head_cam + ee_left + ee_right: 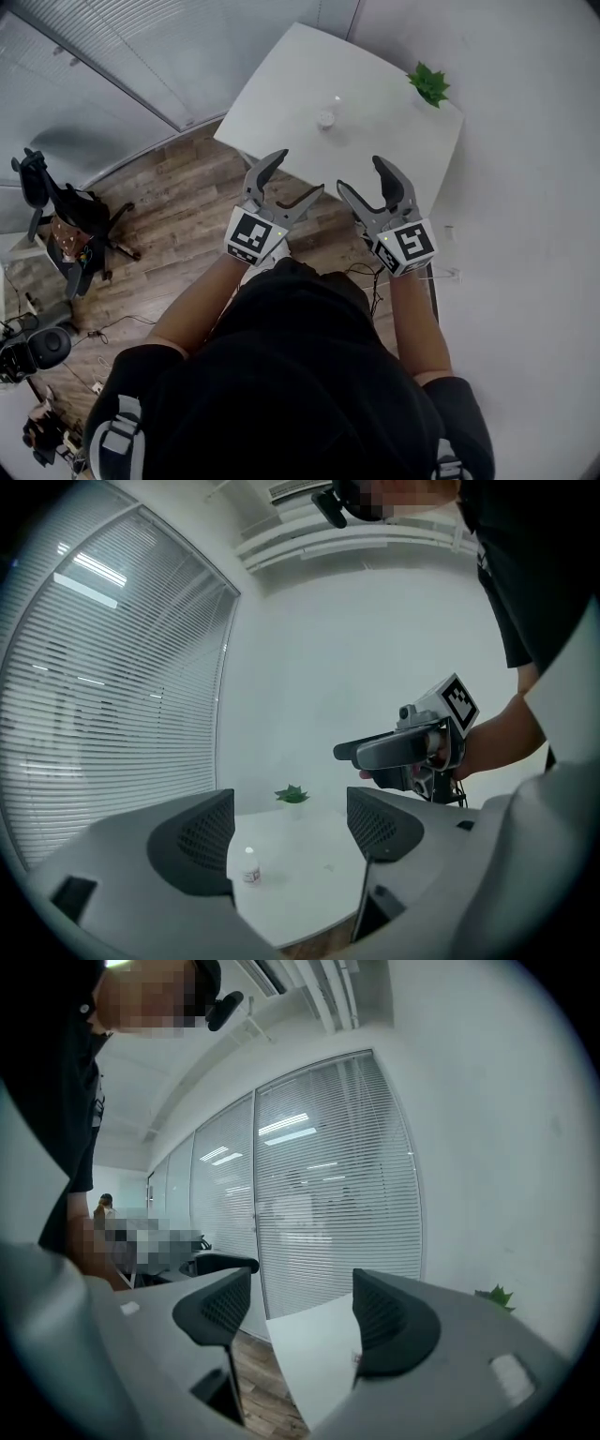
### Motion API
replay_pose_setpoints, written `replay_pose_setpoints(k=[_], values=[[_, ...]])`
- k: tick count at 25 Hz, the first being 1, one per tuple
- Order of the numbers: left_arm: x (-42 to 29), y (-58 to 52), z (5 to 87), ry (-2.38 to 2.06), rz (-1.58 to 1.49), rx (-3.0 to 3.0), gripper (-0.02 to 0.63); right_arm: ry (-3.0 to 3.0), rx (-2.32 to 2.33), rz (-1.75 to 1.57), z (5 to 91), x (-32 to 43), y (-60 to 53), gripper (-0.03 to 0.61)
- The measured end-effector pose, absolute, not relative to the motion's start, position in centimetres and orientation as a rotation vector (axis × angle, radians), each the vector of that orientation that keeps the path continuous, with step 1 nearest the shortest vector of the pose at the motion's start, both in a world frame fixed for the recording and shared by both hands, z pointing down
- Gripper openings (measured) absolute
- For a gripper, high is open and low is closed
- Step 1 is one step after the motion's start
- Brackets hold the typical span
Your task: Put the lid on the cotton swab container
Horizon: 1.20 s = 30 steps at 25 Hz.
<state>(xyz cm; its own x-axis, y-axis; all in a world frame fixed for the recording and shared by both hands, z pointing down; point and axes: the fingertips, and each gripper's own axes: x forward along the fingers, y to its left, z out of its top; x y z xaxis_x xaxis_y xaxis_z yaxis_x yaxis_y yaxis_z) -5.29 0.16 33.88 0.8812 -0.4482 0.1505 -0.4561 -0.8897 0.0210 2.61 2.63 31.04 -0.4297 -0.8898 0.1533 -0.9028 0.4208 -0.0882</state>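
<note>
Both hand-held grippers are up in the air off the tabletop's [281, 103] near edge, over wood floor [178, 216], pointing toward it.

Left hand-held gripper [302, 170]: jaws spread wide, nothing between them. Its own view looks thru the gap onto the tabletop. Right hand-held gripper [359, 172]: jaws also spread, empty. Its view shows only the tabletop's corner and window blinds [328, 1194] past the gap. The two are side by side, close but not touching, and neither is over the tabletop.

Cotton swab container [325, 119]: small, white, upright, alone approx. mid-tabletop, well apart from both grippers. In the left gripper view it shows low in the gap, nearer the left jaw. It's too small to tell whether the lid is on or lying separate; a tiny bright spot shows just beyond it in the head view.

Small green plant [429, 84] sits at the tabletop's far right corner, by the wall. A black office chair [56, 216] stands on the floor well off the tabletop's left side.

The person wears a black top, forearms bare.
</note>
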Motion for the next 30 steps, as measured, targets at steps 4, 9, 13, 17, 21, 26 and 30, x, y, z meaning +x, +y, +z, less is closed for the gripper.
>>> replay_pose_setpoints(k=[4,9,13,17,21,26,30], values=[[-5.4,-1.5,35.0,-0.691,0.222,2.994,0.359,-2.549,1.67,0.263,31.7,2.4,0.9,0.348],[-4.4,-3.4,36.6,-0.662,0.217,2.979,0.359,-2.541,1.681,0.286,32.7,3.1,-1.2,0.348],[-3.1,-5.0,38.8,-0.698,0.234,2.984,0.359,-2.562,1.649,0.339,35.4,4.6,-3.5,0.348],[-1.9,-7.0,40.2,-0.756,0.253,2.967,0.359,-2.579,1.595,0.374,37.7,5.8,-6.3,0.347],[0.2,-9.2,42.3,-0.791,0.278,2.916,0.359,-2.577,1.553,0.388,39.5,7.5,-9.0,0.337],[1.8,-11.6,47.2,-0.775,0.403,2.895,0.359,-2.572,1.495,0.467,42.8,9.2,-12.2,0.33],[2.4,-12.9,51.2,-0.793,0.488,2.861,0.359,-2.558,1.46,0.482,45.4,10.1,-14.2,0.33]])
